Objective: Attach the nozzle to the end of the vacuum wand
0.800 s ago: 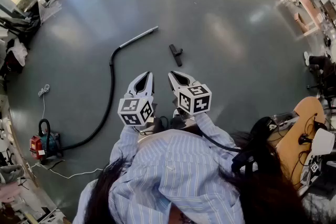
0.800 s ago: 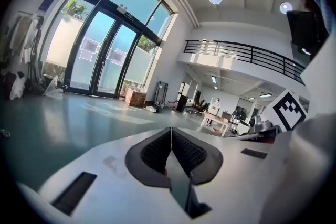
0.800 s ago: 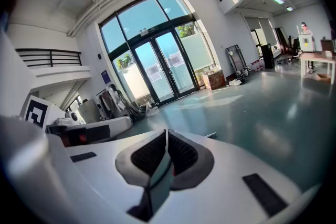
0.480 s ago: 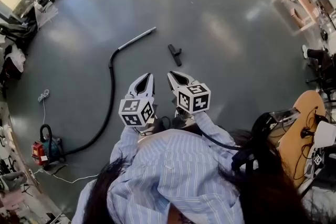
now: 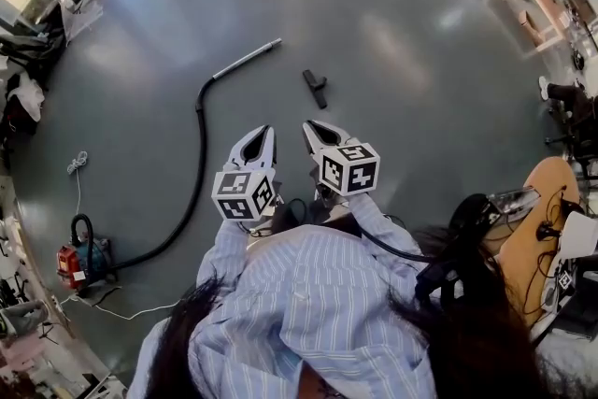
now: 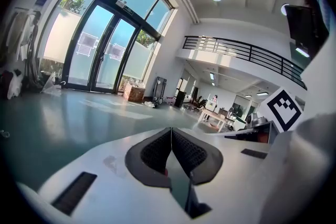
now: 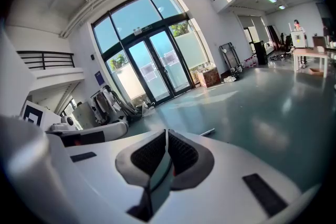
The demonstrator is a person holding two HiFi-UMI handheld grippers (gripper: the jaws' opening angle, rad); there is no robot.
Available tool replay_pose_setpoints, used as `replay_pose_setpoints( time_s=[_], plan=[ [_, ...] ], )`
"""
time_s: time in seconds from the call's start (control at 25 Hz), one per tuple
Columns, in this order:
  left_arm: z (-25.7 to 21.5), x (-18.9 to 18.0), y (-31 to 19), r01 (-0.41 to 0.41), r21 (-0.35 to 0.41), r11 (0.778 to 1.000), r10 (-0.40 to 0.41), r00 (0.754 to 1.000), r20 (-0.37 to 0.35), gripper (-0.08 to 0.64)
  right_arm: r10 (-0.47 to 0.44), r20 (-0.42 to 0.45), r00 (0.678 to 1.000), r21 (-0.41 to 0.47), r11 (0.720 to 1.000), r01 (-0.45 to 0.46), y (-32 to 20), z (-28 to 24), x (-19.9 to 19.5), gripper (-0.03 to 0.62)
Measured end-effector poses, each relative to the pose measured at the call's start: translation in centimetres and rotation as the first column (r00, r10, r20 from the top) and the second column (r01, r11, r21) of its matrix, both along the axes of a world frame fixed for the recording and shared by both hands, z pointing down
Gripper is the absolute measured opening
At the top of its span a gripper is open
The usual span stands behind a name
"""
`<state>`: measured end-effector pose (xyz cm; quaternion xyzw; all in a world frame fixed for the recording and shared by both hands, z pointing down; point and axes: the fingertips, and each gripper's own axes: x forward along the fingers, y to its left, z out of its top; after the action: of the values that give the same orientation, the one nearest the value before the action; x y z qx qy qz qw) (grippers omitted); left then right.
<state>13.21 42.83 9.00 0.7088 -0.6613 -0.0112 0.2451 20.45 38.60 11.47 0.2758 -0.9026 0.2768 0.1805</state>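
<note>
The left gripper (image 5: 264, 132) has its jaws pressed together on nothing, and so does the right gripper (image 5: 309, 125) beside it. Both hang on the person's side of the vacuum wand (image 5: 248, 59), well short of it. The wand lies on the floor, and the nozzle (image 5: 316, 89) lies right of its free end, apart from it (nothing joined). By my reckoning the whole job remains: pick up both pieces and fit them together.

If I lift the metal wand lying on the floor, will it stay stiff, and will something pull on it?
The wand looks like a straight metal tube, so probably stiff, and round enough to roll. The black hose curving from it to the vacuum will likely sag and drag.
</note>
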Motion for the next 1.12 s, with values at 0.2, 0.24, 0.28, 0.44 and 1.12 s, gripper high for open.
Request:
replay_pose_setpoints(
  time_s=[0.2,0.24,0.28,0.44,1.12],
  plan=[
    [0.8,-1.9,1.1,-0.002,-0.013,1.000,0.002,1.000,-0.003,0.009,-0.003,-0.015,1.000,-0.008,1.000,0.003,0.8,0.9,-1.5,0.020],
    [1.0,-2.4,1.3,-0.004,-0.016,1.000,0.004,1.000,-0.006,0.009,-0.004,-0.016,1.000,-0.011,1.000,0.004,1.1,1.1,-1.9,0.020],
    [1.1,-2.7,1.5,-0.007,-0.018,1.000,0.007,1.000,-0.008,0.009,-0.005,-0.012,1.000,-0.015,1.000,0.004,1.2,1.1,-2.1,0.019],
    [1.4,-3.9,1.7,-0.029,-0.020,0.999,0.029,0.999,-0.014,0.009,0.005,0.009,1.000,-0.032,0.999,-0.005,1.5,1.4,-3.1,0.019],
    [5.8,-6.1,-2.0,-0.082,-0.092,0.992,0.068,0.987,-0.148,0.009,0.162,-0.069,0.984,-0.100,0.981,-0.168,-2.6,5.2,-1.3,0.020]
  ],
)
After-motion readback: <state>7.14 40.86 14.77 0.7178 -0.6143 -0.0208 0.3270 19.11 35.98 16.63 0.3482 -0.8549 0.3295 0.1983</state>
